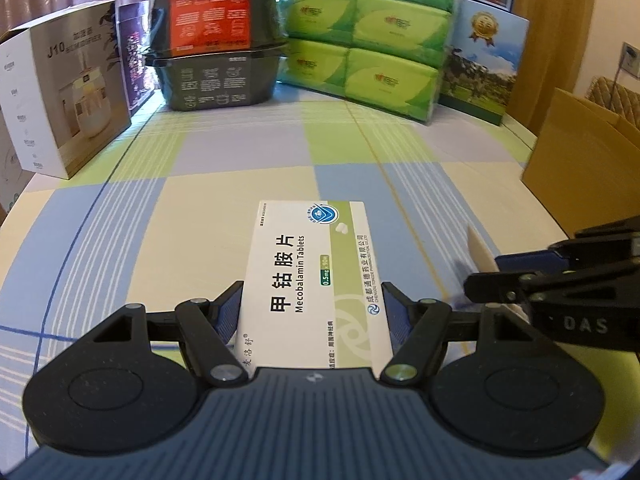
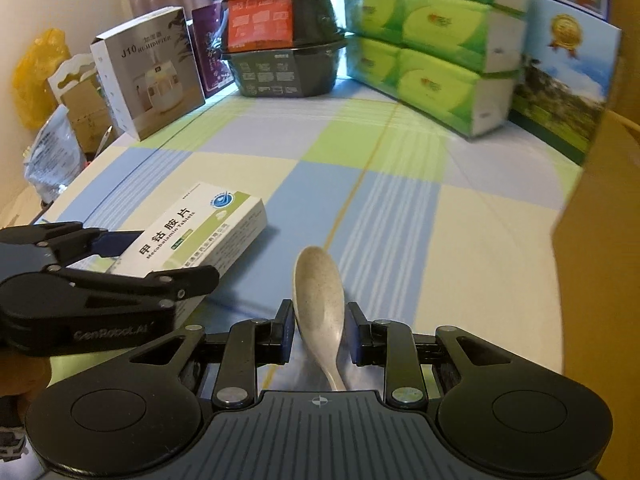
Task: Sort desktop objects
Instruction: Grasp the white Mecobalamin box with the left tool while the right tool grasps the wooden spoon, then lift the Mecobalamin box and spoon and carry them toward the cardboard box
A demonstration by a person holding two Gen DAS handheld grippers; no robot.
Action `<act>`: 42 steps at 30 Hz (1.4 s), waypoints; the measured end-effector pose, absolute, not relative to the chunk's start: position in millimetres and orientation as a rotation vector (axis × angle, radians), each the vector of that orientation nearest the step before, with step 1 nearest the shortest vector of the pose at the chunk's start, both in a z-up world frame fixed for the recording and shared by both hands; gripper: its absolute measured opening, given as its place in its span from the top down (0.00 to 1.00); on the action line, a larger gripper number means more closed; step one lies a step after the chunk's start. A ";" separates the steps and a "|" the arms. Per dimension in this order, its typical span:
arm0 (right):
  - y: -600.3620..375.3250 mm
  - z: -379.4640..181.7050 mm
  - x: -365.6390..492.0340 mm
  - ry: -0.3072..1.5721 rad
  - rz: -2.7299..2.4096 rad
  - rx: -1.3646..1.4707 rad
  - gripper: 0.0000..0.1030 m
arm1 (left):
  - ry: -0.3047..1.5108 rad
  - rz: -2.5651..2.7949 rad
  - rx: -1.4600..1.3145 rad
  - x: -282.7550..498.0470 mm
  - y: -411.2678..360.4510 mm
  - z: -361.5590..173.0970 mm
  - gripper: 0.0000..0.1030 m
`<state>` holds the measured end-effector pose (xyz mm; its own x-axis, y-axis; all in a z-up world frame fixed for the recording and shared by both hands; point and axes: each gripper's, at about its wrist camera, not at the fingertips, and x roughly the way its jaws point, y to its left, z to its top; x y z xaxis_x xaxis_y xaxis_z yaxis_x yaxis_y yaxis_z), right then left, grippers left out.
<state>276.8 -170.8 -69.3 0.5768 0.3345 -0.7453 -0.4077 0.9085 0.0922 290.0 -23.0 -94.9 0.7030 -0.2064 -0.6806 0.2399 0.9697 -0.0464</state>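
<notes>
Here, two tongs, one medicine box [image 1: 316, 280], one spoon [image 2: 320, 300].
Left tongs [image 1: 312, 312] pinch the box; right tongs [image 2: 318, 330], at its 3 o'clock, clamp the spoon.

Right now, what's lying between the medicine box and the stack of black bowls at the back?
Nothing: in both wrist views only bare checked tablecloth lies between the medicine box and the black bowls.
</notes>
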 end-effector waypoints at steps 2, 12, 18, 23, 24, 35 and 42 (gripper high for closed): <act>-178.1 -65.9 263.9 0.856 0.418 -0.057 0.77 | 0.758 -0.258 0.055 280.1 -26.3 -91.4 0.35; -205.4 -49.1 196.2 0.885 0.370 0.057 0.77 | 0.733 -0.317 0.072 224.2 -46.1 -62.8 0.35; -209.8 -60.9 165.3 0.916 0.332 0.034 0.77 | 0.748 -0.346 0.099 183.6 -55.1 -58.0 0.35; -217.1 -76.1 148.7 0.864 0.365 0.003 0.75 | 0.753 -0.353 0.100 168.7 -53.7 -58.6 0.35; -217.8 -77.8 146.6 0.855 0.379 -0.007 0.71 | 0.756 -0.354 0.100 168.2 -52.9 -59.7 0.35; -226.9 -86.1 149.8 0.796 0.435 0.010 0.49 | 0.780 -0.357 0.088 173.0 -51.7 -68.7 0.35; -213.6 -90.2 144.2 0.759 0.471 -0.105 0.49 | 0.783 -0.358 0.085 174.2 -54.8 -69.6 0.35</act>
<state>144.2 -213.6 -90.2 0.6269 0.3728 -0.6841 -0.4472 0.8912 0.0759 174.2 -54.8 -69.6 0.6522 -0.2840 -0.7029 0.3464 0.9363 -0.0569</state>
